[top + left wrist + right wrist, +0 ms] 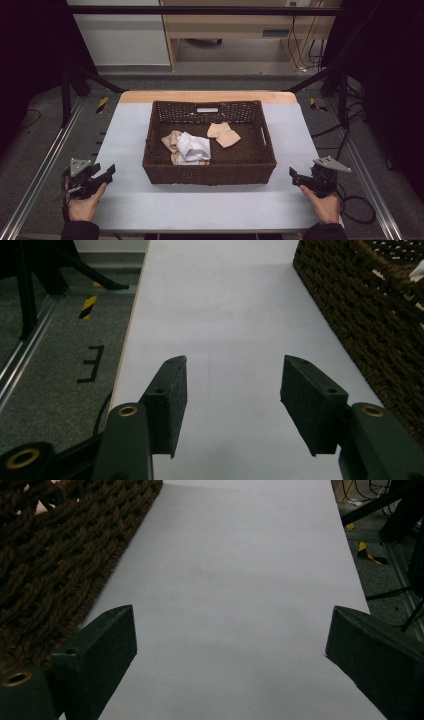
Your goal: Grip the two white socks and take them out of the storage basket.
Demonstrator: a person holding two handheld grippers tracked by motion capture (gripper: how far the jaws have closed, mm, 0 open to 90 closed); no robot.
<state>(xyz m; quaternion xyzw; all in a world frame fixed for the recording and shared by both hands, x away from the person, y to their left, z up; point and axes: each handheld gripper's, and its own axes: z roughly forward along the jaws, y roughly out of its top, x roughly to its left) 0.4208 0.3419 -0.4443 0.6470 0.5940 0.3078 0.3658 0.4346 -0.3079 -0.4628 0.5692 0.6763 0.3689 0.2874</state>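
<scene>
**Both grippers wide, cloths resting in the basket**

Your two hands sit at the near edge of the table (125, 200), one at each corner. Your left gripper (102, 176) hovers over the white tabletop at the near left, jaws spread wide with nothing between them; in the left gripper view its pads (172, 400) frame bare tabletop, with the basket's woven wall off to their right. Your right gripper (295, 176) mirrors it at the near right, jaws gaping just as wide and empty, well apart from the basket.

Between the two grippers, at the table's middle, stands the dark brown wicker basket (207, 172). Inside it lie the cloths: a white folded cloth (194, 146) on top of a beige cloth (172, 140) toward the left, and a peach cloth (223, 134) farther back and to the right, apart from the other two.
</scene>
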